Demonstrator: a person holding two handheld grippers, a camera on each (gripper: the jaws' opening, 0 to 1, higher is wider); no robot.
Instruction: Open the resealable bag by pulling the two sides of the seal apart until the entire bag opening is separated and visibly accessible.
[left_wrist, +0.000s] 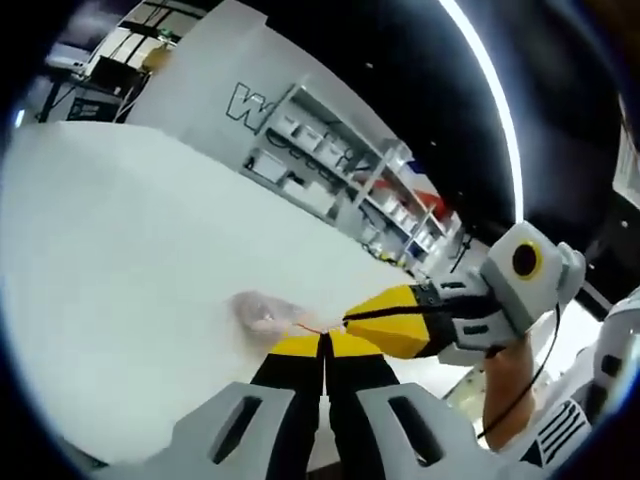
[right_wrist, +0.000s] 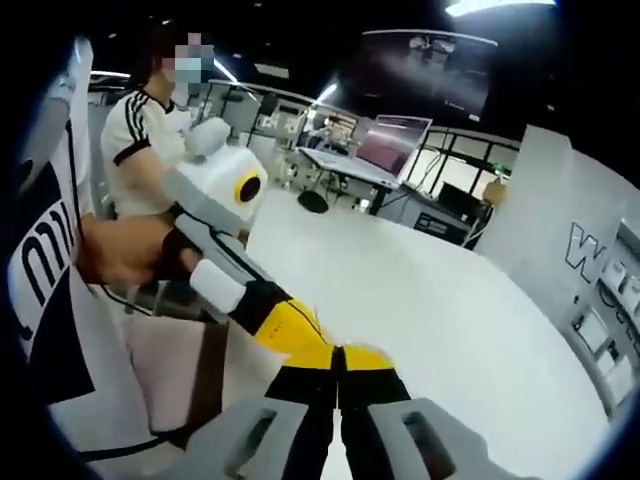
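Note:
A small clear resealable bag (left_wrist: 262, 312) with a red seal strip lies crumpled just over the white table (left_wrist: 140, 240). My left gripper (left_wrist: 325, 340) rises from the bottom with its yellow jaws shut on the bag's seal edge. My right gripper (left_wrist: 348, 320) comes in from the right, its yellow tips shut and pressed against the same edge right beside the left tips. In the right gripper view my right gripper (right_wrist: 340, 352) is shut and meets the left gripper (right_wrist: 322, 345) tip to tip. The bag itself is hidden behind the jaws there.
Grey shelves with white boxes (left_wrist: 330, 160) stand beyond the table's far edge. A person in a white shirt (right_wrist: 140, 140) stands at the table's side, one hand (right_wrist: 120, 250) on the left gripper's handle. A laptop (right_wrist: 385, 145) sits on a desk behind the table (right_wrist: 440, 300).

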